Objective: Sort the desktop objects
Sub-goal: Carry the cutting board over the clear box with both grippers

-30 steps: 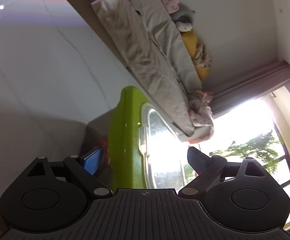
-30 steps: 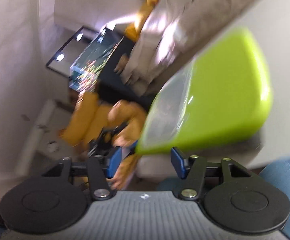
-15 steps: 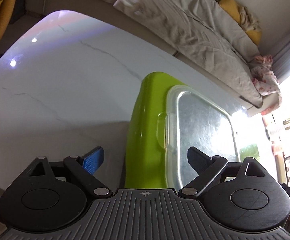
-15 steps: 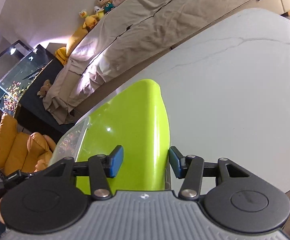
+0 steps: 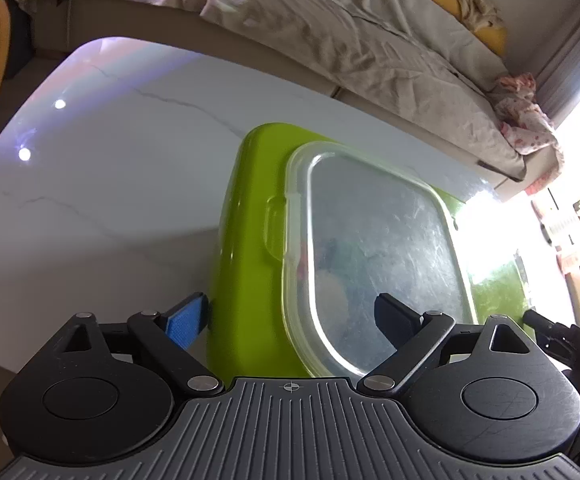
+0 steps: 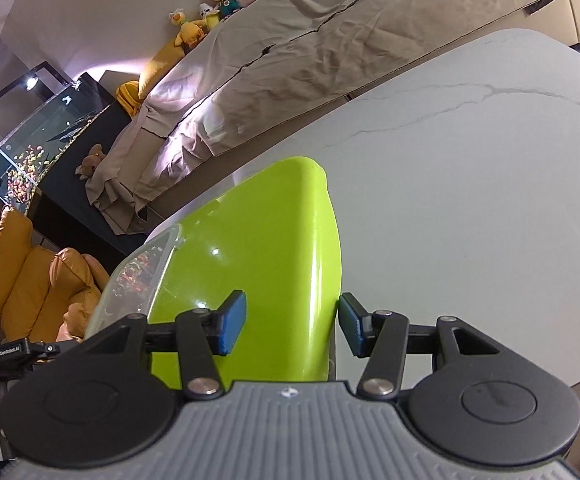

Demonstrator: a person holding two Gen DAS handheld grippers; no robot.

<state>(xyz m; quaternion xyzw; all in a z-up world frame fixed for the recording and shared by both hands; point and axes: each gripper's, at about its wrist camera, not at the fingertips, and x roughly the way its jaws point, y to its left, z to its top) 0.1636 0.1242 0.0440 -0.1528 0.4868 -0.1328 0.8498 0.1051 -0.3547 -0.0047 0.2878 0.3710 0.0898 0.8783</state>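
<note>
A lime-green box (image 5: 246,248) with a clear lid (image 5: 373,248) sits on the white marble table (image 5: 102,184), near the edge closest to the cameras. In the left wrist view it fills the centre and runs toward 1 o'clock.

The left gripper (image 5: 290,316) has its jaws spread wide astride the box's left end. The blue pad (image 5: 186,324) at 8 o'clock lies against the green side wall, and the other finger is over the lid at 4 o'clock.

The right gripper (image 6: 290,326) has its jaws partly spread around the box's right end. Its right pad (image 6: 349,330) is at the green edge, while the left pad (image 6: 232,326) is over the green wall. Whether the pads press cannot be told.

A bed (image 6: 329,40) stands beyond the table at 12 o'clock.
</note>
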